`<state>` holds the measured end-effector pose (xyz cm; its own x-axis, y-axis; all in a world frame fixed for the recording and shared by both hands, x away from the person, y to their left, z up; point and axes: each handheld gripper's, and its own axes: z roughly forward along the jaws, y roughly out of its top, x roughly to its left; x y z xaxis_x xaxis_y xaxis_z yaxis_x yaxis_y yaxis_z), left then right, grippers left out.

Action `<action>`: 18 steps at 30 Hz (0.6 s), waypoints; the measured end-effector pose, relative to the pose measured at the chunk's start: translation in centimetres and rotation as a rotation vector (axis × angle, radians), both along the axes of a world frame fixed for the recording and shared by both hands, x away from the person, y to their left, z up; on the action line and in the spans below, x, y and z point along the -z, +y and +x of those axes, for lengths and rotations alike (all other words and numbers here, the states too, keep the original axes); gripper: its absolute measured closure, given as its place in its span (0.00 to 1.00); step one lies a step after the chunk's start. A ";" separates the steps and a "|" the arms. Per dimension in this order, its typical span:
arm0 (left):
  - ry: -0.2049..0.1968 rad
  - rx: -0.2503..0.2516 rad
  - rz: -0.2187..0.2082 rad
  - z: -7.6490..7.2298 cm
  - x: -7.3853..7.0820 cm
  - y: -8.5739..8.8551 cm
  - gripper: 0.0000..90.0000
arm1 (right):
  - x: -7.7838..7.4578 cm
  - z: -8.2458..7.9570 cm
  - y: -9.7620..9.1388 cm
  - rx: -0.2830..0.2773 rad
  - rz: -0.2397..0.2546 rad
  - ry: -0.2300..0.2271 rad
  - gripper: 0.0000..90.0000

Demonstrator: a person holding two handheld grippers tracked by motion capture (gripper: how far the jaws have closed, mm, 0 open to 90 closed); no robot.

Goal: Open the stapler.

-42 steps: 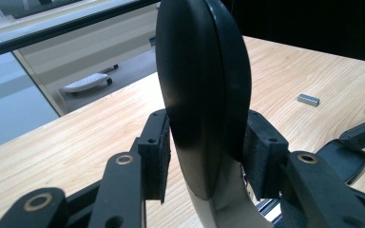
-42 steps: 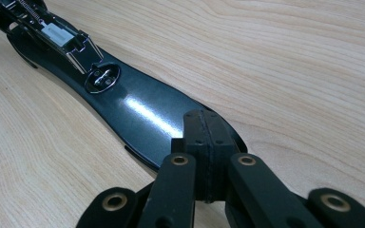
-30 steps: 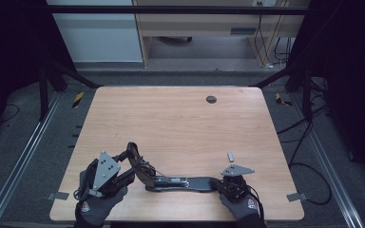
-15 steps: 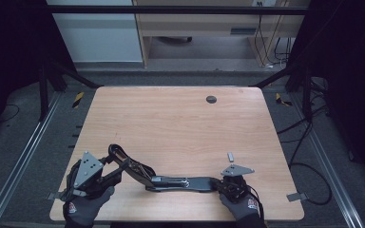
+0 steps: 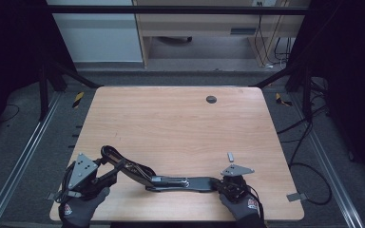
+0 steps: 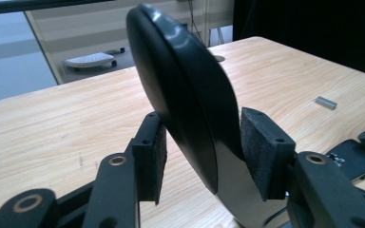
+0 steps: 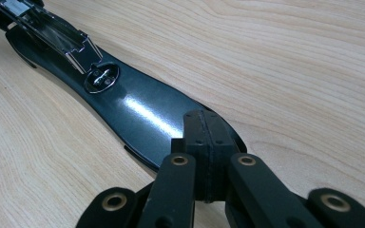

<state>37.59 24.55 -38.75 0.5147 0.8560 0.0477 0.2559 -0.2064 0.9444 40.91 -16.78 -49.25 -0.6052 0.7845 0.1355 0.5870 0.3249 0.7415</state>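
While the left tongs (image 6: 199, 156) were just being opened around the raised end of the black hinged lever tool (image 5: 171, 181) near the surface's (image 5: 180, 128) front edge, the right tongs (image 7: 204, 142), closed together, pinned its flat end; release was best eased gently.

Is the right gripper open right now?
No, the right gripper has its pads pressed together, resting on the stapler's black base.

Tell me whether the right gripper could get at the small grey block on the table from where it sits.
Probably yes: the small grey block lies on bare table just beyond the right gripper, though that gripper presses down on the black stapler base.
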 end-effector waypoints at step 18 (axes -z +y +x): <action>-0.001 -0.022 0.027 0.3 0.7 1.1 0.52 | -0.1 0.0 0.0 0.002 -0.003 0.001 0.98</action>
<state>37.86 25.64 -39.48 0.4956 0.8656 0.0719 0.2594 -0.2265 0.9388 40.95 -16.75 -49.20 -0.6035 0.7861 0.1338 0.5881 0.3255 0.7403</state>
